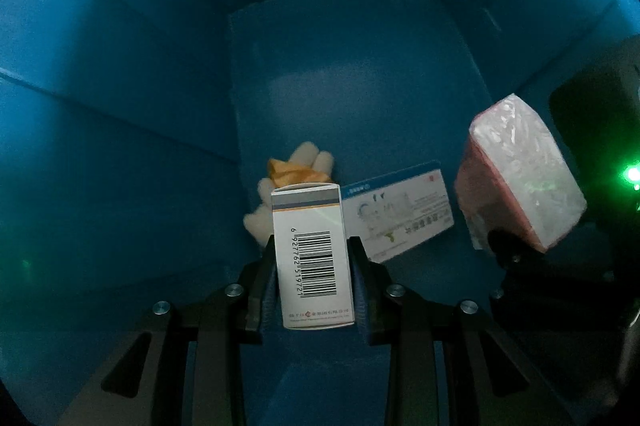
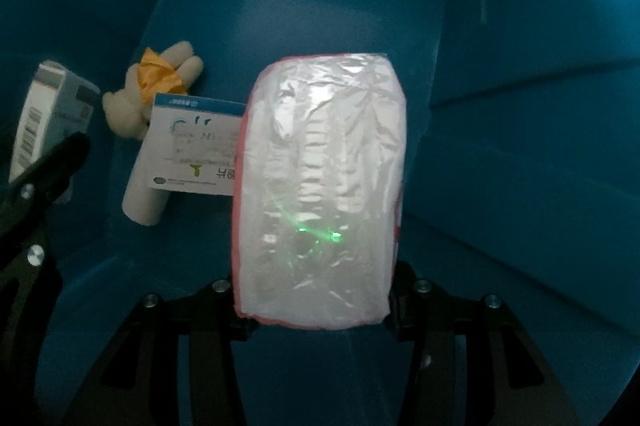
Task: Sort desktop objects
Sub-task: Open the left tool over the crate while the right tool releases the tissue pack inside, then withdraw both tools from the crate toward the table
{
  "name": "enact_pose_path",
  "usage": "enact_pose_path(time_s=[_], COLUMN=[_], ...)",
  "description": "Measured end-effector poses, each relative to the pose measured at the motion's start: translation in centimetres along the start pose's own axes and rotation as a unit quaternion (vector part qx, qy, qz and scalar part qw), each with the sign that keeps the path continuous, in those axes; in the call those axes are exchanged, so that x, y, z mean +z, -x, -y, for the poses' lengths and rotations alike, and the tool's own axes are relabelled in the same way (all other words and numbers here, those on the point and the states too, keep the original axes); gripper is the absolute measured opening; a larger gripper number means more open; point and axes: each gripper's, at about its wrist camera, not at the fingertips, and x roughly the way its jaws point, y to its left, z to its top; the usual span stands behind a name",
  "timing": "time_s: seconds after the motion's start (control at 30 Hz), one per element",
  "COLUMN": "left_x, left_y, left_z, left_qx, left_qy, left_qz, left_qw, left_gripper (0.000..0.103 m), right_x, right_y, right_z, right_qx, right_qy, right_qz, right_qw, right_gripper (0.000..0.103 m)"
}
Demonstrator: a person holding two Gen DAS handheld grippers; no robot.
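Two items are already lying on the floor of the blue bin (image 1: pixel 120 106): a small plush toy (image 2: pixel 132 106) with an orange ribbon and a flat white-and-blue box (image 2: pixel 192 146) that partly overlaps it. Two more are held inside the bin but not yet let go: the barcoded box (image 1: pixel 312 258) is clamped between the fingers of the left gripper (image 1: pixel 314 266), and the plastic-wrapped pink pack (image 2: pixel 320 194) is gripped by the right gripper (image 2: pixel 316 290), both apparently above the bin floor. Sorting is judged well along, with both releases still to be done; whatever remains on the table cannot be seen.
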Motion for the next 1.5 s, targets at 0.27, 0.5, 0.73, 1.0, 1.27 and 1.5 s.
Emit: enact_pose_path(time_s=[0.27,0.5,0.73,1.0,1.27,1.5], left_x=[0.0,0.0,-0.3,-2.1,-6.0,-11.0], left_y=[0.2,1.1,3.3,8.3,15.0,19.6], left_z=[-0.2,-0.7,-1.1,-2.5,-3.6,-4.2], left_qx=[0.005,-0.001,-0.014,-0.057,-0.068,-0.082], left_qy=[0.005,0.012,0.020,0.028,0.006,-0.030], left_qz=[0.004,0.010,0.026,0.061,0.147,0.217], left_qw=[1.0000,0.9999,0.9994,0.9961,0.9867,0.9722], left_gripper=[0.059,0.059,0.059,0.061,0.075,0.083], right_x=[0.9,1.1,1.3,-1.5,-4.7,-9.2], right_y=[0.4,0.8,2.6,6.1,11.6,15.5], right_z=[1.5,3.0,4.2,0.6,-0.4,-1.5], right_qx=[0.007,0.010,0.015,0.012,0.011,0.022], right_qy=[-0.012,-0.031,-0.047,-0.053,-0.064,-0.072], right_qz=[0.009,0.014,0.043,0.077,0.129,0.174], right_qw=[1.000,0.999,0.998,0.996,0.989,0.982], right_gripper=[0.046,0.047,0.075,0.075,0.075,0.075])
